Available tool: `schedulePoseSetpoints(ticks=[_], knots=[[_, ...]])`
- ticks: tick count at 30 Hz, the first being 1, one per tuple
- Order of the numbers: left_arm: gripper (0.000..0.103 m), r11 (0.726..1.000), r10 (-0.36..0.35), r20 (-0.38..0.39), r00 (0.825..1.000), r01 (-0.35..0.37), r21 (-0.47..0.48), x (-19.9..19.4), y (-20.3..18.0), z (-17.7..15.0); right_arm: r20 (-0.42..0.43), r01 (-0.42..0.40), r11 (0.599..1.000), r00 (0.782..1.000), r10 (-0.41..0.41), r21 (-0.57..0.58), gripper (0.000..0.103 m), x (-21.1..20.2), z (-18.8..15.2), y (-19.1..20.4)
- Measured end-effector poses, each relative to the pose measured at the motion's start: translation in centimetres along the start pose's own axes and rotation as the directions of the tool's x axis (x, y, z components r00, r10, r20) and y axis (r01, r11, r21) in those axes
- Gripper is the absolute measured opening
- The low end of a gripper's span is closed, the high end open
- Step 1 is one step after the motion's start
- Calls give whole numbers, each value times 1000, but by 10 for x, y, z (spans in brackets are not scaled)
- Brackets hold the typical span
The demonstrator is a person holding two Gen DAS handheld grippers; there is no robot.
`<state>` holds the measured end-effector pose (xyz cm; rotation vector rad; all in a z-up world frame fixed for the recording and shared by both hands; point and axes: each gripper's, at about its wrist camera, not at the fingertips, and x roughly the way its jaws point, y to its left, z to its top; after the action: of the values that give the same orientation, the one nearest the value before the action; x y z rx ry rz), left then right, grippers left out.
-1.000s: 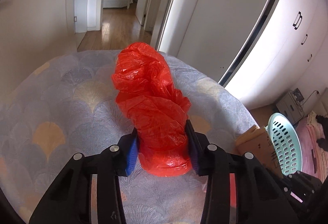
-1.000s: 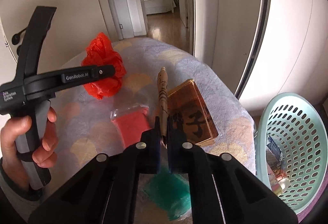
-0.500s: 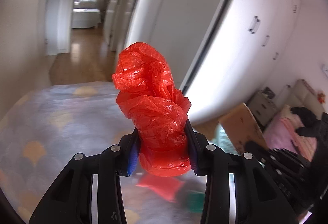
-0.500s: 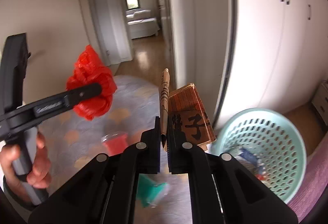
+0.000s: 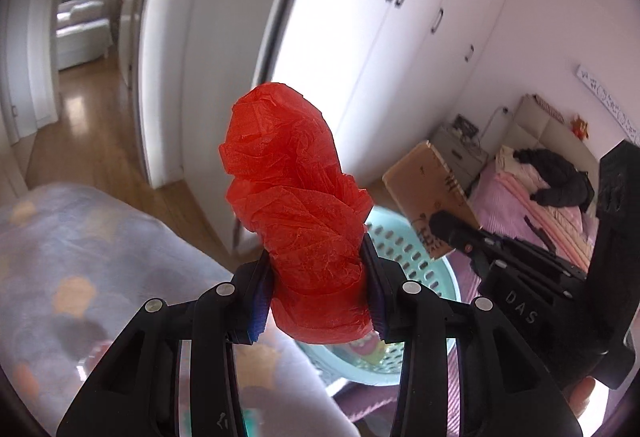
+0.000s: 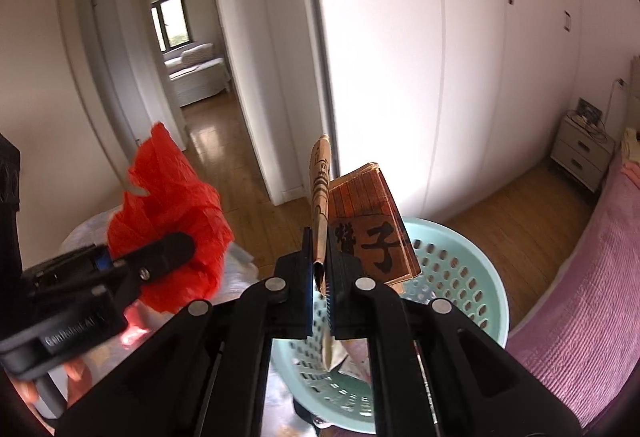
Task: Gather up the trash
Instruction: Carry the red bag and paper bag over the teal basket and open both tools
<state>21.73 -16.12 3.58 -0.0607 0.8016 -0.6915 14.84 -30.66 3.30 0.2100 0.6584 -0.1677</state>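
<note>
My left gripper (image 5: 318, 289) is shut on a crumpled red plastic bag (image 5: 298, 217) and holds it in the air past the table's edge, near the basket. The bag also shows in the right wrist view (image 6: 172, 221) at the left. My right gripper (image 6: 319, 269) is shut on the flap of a brown paper box with black characters (image 6: 368, 229), held above a pale green perforated basket (image 6: 464, 277). The basket (image 5: 404, 249) lies behind the red bag in the left wrist view, with some trash inside.
A table with a patterned grey cloth (image 5: 80, 249) lies at the lower left, with a red packet (image 6: 134, 333) on it. White wardrobe doors (image 6: 400, 57) stand behind. A pink bed (image 6: 592, 277) is at the right. A wood-floored hallway (image 6: 216, 141) opens at the back.
Both grippers have lifted off the table and swung right with their loads, so the basket now lies under and ahead of them. Neither grip has changed.
</note>
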Motion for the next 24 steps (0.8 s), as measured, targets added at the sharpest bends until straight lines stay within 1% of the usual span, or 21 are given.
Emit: schedulePoseSetpoints(ticks=[2, 5, 9, 14, 17, 19, 21, 23, 24], knots=[[38, 1000, -29, -56, 998, 28, -10, 24, -5, -2, -22, 15, 999, 1000, -14, 31, 4, 9, -2, -15], [38, 997, -65, -111, 992, 61, -38, 51, -6, -6, -65, 42, 996, 997, -37, 77, 4, 25, -5, -38], [38, 999, -34, -157, 987, 35, 2, 82, -20, -16, -123, 63, 988, 991, -46, 138, 4, 45, -14, -64], [40, 999, -26, -182, 983, 31, 24, 99, -28, -27, -166, 89, 981, 984, -61, 171, 4, 57, -28, -80], [46, 999, -10, -191, 982, 16, 33, 104, -29, -28, -189, 95, 976, 980, -58, 194, 5, 61, -35, -88], [55, 999, 1, -188, 982, 8, 44, 104, -30, -30, -200, 92, 973, 979, -48, 213, 8, 64, -38, -94], [58, 998, -34, -197, 980, 43, 43, 98, -29, -31, -201, 88, 970, 979, -42, 225, 9, 61, -43, -91], [63, 998, -39, -169, 985, 48, 51, 88, -24, -32, -196, 91, 969, 980, -45, 231, 12, 59, -46, -93], [70, 998, -33, -144, 989, 41, 57, 80, -22, -33, -194, 90, 969, 980, -45, 232, 13, 60, -46, -91]])
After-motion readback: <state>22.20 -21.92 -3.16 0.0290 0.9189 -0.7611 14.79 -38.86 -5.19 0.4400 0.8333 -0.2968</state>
